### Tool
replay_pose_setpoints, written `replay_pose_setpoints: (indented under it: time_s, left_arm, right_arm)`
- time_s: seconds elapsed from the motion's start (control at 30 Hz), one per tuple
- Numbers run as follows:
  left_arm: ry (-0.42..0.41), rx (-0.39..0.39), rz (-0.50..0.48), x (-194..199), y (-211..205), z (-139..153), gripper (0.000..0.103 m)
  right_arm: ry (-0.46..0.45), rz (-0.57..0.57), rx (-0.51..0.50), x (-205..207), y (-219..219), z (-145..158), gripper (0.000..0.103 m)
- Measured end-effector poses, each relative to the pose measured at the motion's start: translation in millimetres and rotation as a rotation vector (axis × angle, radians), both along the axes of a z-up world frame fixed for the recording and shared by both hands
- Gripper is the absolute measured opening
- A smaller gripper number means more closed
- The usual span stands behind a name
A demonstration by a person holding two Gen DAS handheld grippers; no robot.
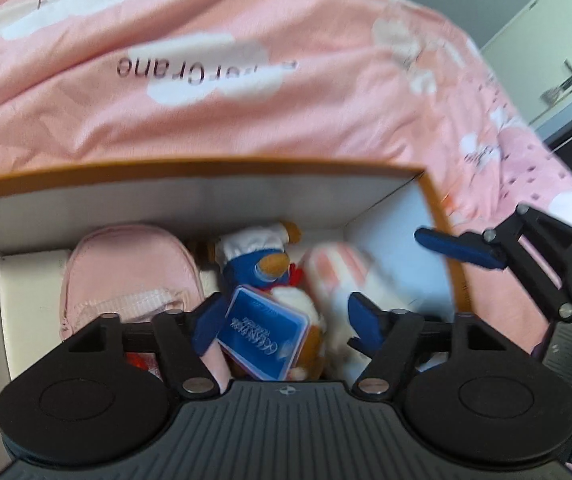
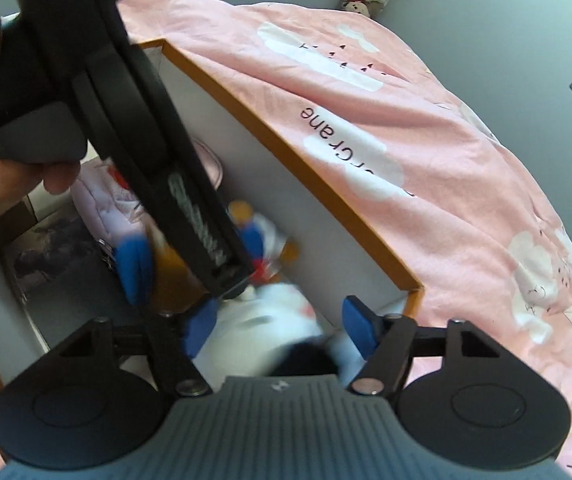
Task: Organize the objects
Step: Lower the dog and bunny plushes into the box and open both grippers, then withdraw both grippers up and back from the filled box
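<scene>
most of the tidying looks done: the box [image 1: 190, 196] on the bed [image 1: 246, 92] already holds a pink pouch [image 1: 126, 268] at the left, a penguin plush [image 1: 262, 264] in the middle and a striped plush [image 1: 337, 276] at the right. a blue card case [image 1: 266, 332] lies tilted on the penguin, between the left gripper [image 1: 286, 320] fingers, which stand apart and press nothing. the right gripper [image 2: 278, 328] hangs spread over the striped plush, empty. no loose objects show on the bed.
</scene>
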State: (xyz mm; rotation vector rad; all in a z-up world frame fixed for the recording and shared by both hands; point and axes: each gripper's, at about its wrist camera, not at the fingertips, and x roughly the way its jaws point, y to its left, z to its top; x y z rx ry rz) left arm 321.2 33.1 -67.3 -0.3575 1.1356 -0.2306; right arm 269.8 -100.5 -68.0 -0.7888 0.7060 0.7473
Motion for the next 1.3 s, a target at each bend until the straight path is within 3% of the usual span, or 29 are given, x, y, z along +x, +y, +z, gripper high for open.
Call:
replay_pose_setpoints:
  time_s: [0.1, 0.17, 0.23, 0.37, 0.47, 0.53, 0.77, 1.1, 1.3]
  left_arm:
    - [-0.028, 0.024, -0.012, -4, 2, 12, 0.083]
    - [-0.037, 0.050, -0.038, -10, 3, 18, 0.069]
    - [-0.038, 0.077, -0.066, -18, 2, 20, 0.060]
    - [-0.024, 0.084, -0.094, -30, 3, 13, 0.044]
    - [-0.021, 0.090, -0.095, -33, 2, 5, 0.041]
    - [-0.021, 0.084, -0.096, -33, 0, 2, 0.037]
    - [-0.022, 0.118, -0.098, -28, -8, -3, 0.035]
    - [-0.008, 0.128, -0.101, -23, -12, -10, 0.034]
    - [-0.094, 0.176, -0.091, -43, -7, 15, 0.040]
  right_arm:
    - [0.013, -0.017, 0.008, -1, -7, 9, 0.071]
    - [0.036, -0.019, 0.017, -4, -11, 15, 0.066]
    - [0.064, -0.015, 0.019, -10, -15, 19, 0.054]
    - [0.113, 0.015, 0.003, -25, -17, 16, 0.050]
    - [0.106, 0.058, -0.062, -39, -13, 7, 0.043]
    - [0.067, 0.072, -0.132, -42, -10, -3, 0.032]
    - [-0.009, 0.074, -0.189, -38, 0, -17, 0.027]
    - [-0.005, -0.006, -0.118, -21, 1, -20, 0.028]
    - [0.029, -0.048, -0.039, -22, -13, -1, 0.027]
